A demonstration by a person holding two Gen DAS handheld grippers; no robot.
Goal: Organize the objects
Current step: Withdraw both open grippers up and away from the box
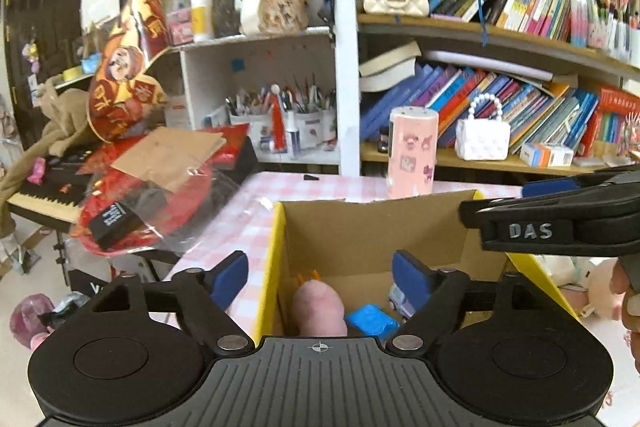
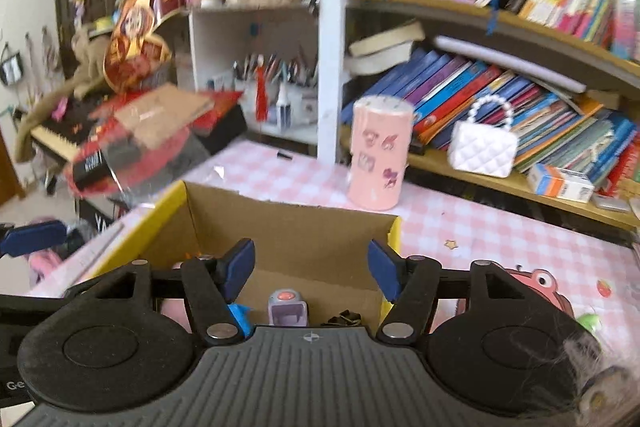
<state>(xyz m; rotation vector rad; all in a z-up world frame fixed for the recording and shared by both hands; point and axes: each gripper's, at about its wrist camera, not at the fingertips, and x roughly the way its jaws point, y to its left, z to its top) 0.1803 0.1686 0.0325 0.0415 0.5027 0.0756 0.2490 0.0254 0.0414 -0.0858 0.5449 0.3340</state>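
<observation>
We hold our left gripper (image 1: 320,277) tilted downward, its blue-padded jaws spread wide with nothing pressed between the pads. Our right gripper (image 2: 311,269) points down at a similar slant, jaws parted and gripping nothing. Our right hand (image 1: 628,297) shows at the left view's edge, wrapped around its handle.

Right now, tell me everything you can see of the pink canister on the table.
The pink canister is a tall cylinder standing upright on the pink checked tablecloth, just behind the open cardboard box and in front of the bookshelf. Its side carries cartoon stickers; its flat, paler top shows small dots, perhaps holes. Material unclear, possibly plastic. Nothing else touches it.
</observation>
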